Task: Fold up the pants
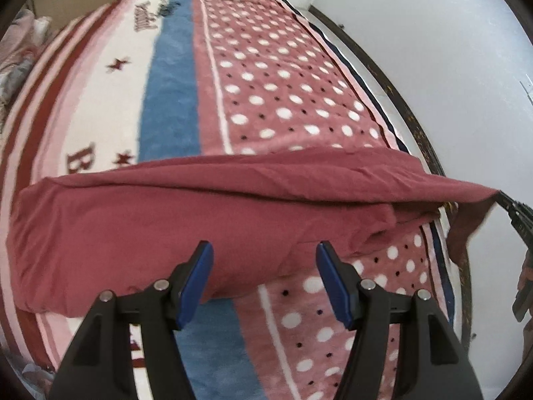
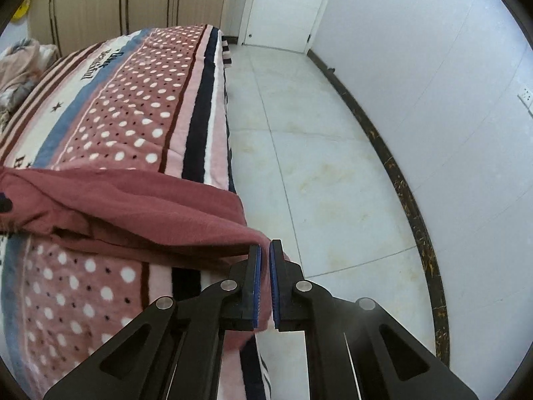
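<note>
Dark red pants (image 1: 186,213) lie across the patterned blanket (image 1: 266,76) on the bed, one end lifted at the right. In the left wrist view my left gripper (image 1: 265,250) hangs open just above the near edge of the pants, nothing between its blue pads. In the right wrist view my right gripper (image 2: 265,250) is shut on the end of the pants (image 2: 140,210), holding that corner raised over the bed's edge. The same right gripper (image 1: 519,213) shows at the far right of the left wrist view, with cloth hanging below it.
The bed's edge runs beside a pale tiled floor (image 2: 326,153) with a dark skirting (image 2: 399,180) along a white wall. A white door (image 2: 286,6) and wooden wardrobes (image 2: 110,3) stand at the far end. Crumpled bedding (image 2: 23,66) lies at the far left.
</note>
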### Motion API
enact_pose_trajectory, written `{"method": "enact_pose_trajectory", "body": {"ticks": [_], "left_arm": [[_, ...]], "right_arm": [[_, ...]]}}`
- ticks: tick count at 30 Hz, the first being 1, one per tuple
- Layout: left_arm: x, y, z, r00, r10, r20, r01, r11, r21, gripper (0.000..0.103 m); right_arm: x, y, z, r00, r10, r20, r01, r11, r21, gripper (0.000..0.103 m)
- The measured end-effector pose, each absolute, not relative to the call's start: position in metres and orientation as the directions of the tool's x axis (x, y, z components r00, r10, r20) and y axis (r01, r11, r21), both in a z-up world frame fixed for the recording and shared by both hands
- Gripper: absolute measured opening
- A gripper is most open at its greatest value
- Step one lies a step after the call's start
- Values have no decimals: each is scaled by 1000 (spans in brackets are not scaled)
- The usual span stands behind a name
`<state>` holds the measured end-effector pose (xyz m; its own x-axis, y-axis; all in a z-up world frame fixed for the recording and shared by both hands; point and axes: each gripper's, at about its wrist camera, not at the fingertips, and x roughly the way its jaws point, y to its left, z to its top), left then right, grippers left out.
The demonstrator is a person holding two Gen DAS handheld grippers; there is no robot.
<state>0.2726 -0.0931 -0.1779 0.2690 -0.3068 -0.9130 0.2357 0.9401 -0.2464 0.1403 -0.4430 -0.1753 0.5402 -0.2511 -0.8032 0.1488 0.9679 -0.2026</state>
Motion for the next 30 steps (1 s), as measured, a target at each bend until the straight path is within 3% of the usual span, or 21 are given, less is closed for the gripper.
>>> {"method": "enact_pose_trajectory", "body": {"ticks": [8, 10, 11, 12, 17, 22, 23, 24, 25, 30], "left_arm": [[282, -112, -193, 219, -322, -921, 222, 936, -274, 60], [284, -114, -194, 221, -317, -922, 228, 936, -267, 60], [285, -114, -195, 222, -315, -923, 233, 936, -263, 60], [286, -114, -196, 222, -312, -924, 237, 936, -259, 60], [288, -116, -205, 222, -286, -932, 225, 945, -236, 60], [280, -126, -212, 254, -259, -932, 197, 957, -213, 60], [279, -130, -212, 263, -252, -931, 190, 960, -206, 60], [278, -132, -212, 269, -248, -931, 185, 962, -203, 60], [277, -135, -212, 273, -242, -931, 178, 964, -199, 60], [284, -152, -214, 274, -220, -936, 160, 970, -181, 60]], "right_arm": [[137, -452, -174, 455, -168, -874, 54, 985, -161, 2], [140, -447, -191, 416, -142, -898, 28, 989, -143, 19], [141, -446, -199, 399, -119, -909, 26, 993, -118, 40], [140, -446, -211, 387, -89, -918, 38, 996, -80, 47], [139, -448, -265, 342, -2, -940, 53, 998, 18, 48], [137, -464, -305, 360, -1, -933, 112, 993, 43, 46], [138, -467, -308, 373, -7, -928, 120, 992, 41, 31], [137, -473, -308, 393, -22, -919, 127, 991, 31, 7], [139, -479, -308, 403, -31, -914, 128, 992, 23, 0], [145, -508, -287, 478, -88, -874, 118, 992, -36, 0]]}}
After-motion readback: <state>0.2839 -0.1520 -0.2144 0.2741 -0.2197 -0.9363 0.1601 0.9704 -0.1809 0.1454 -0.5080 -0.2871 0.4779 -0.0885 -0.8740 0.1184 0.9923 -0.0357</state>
